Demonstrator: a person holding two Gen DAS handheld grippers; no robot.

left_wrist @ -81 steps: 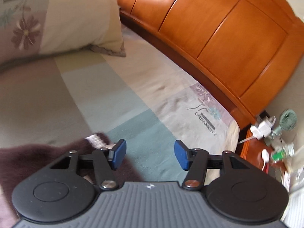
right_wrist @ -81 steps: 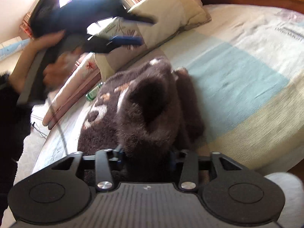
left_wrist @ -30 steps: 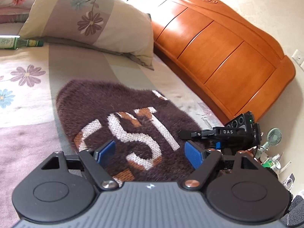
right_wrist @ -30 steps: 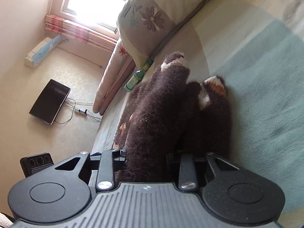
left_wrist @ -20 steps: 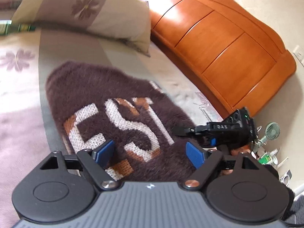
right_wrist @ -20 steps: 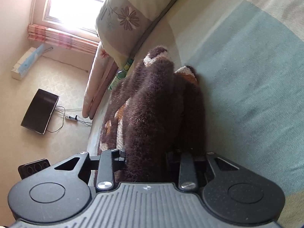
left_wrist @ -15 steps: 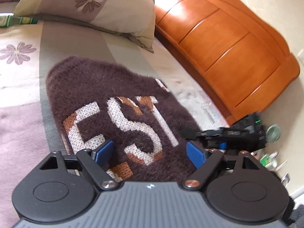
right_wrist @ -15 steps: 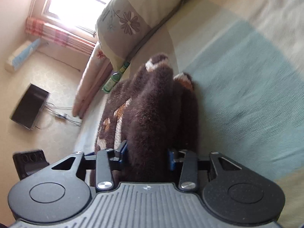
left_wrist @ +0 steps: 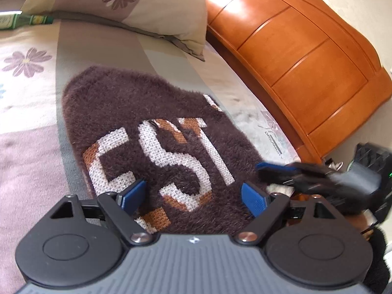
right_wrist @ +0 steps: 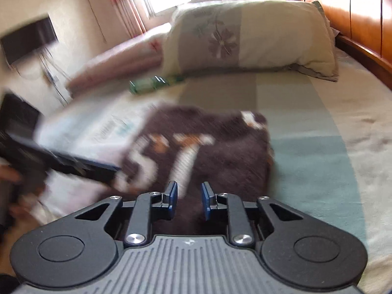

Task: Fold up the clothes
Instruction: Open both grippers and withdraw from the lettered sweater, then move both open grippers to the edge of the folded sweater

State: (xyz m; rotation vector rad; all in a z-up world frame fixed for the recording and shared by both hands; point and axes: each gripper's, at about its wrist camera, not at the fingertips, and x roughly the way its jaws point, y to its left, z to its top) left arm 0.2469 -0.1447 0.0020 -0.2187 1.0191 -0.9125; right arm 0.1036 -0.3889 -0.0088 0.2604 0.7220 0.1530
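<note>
blue pads of the left gripper (left_wrist: 193,196) stood wide apart, hovering low over the near edge of the sweater (left_wrist: 156,147) and pressing on nothing. the right gripper (right_wrist: 188,199) showed only a narrow gap between its pads and the jaws were closing, with no cloth caught between them; the sweater lay just beyond its tips.

the sweater lay flat on the bed (left_wrist: 29,112), folded into a compact oblong with white and tan letters facing up, clear of the pillow (left_wrist: 137,5) and near the headboard (left_wrist: 306,56) side. a green bottle (right_wrist: 154,83) lay well apart, by the pillows.

judging by the long fuzzy pile, it would have handled soft, thick and fairly light, sagging wherever unsupported and compressing a lot under the pads. the fuzz looked grippy rather than slippery, not fragile, though fibres could snag. the best hold was probably a deep bite on a doubled edge or corner, through every layer, one gripper at each end of the same side, so the next fold would stay even.
</note>
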